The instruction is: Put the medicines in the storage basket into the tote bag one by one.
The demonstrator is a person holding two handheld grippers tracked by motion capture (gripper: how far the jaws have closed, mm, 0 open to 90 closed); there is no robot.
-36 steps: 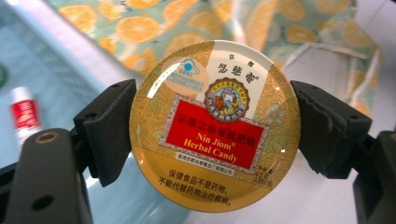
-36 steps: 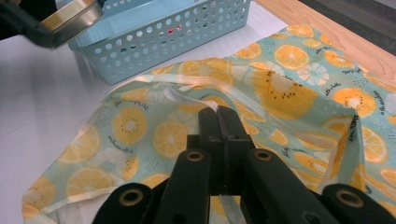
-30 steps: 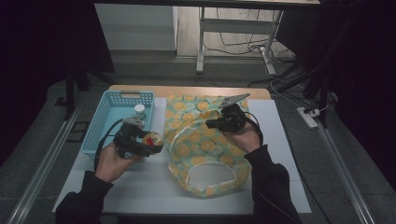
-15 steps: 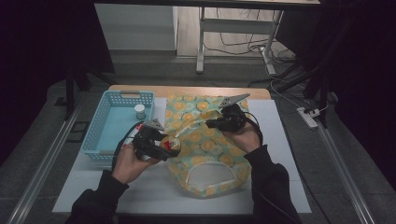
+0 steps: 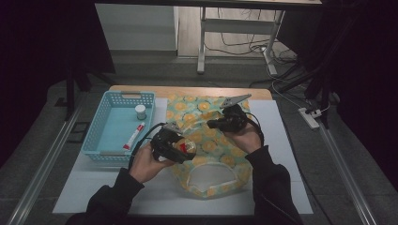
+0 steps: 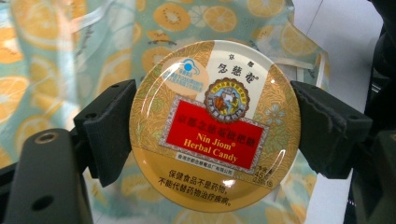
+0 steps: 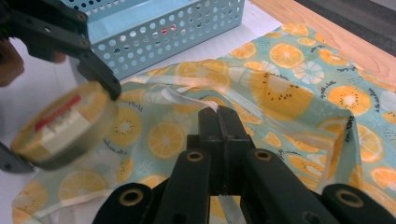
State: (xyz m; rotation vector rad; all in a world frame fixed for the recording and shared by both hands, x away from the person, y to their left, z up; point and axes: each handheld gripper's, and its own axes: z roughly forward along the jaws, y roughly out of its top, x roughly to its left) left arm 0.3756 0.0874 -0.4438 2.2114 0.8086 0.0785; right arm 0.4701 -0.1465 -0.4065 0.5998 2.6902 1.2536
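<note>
Left claw (image 6: 212,135) clamps a round candy tin (image 6: 215,123) by its rim, one black jaw on each side, label facing the camera. In the high view the tin (image 5: 187,148) hangs over the left edge of the fruit-print cloth bag (image 5: 206,140), just right of the blue basket (image 5: 101,140). Right claw (image 7: 219,126) is fully closed, pinching a white strap (image 7: 187,100) of the bag and lifting the fabric. Bag lies on the white tabletop (image 5: 281,140). Basket holds a small jar (image 5: 140,111) and a tube (image 5: 133,136).
</note>
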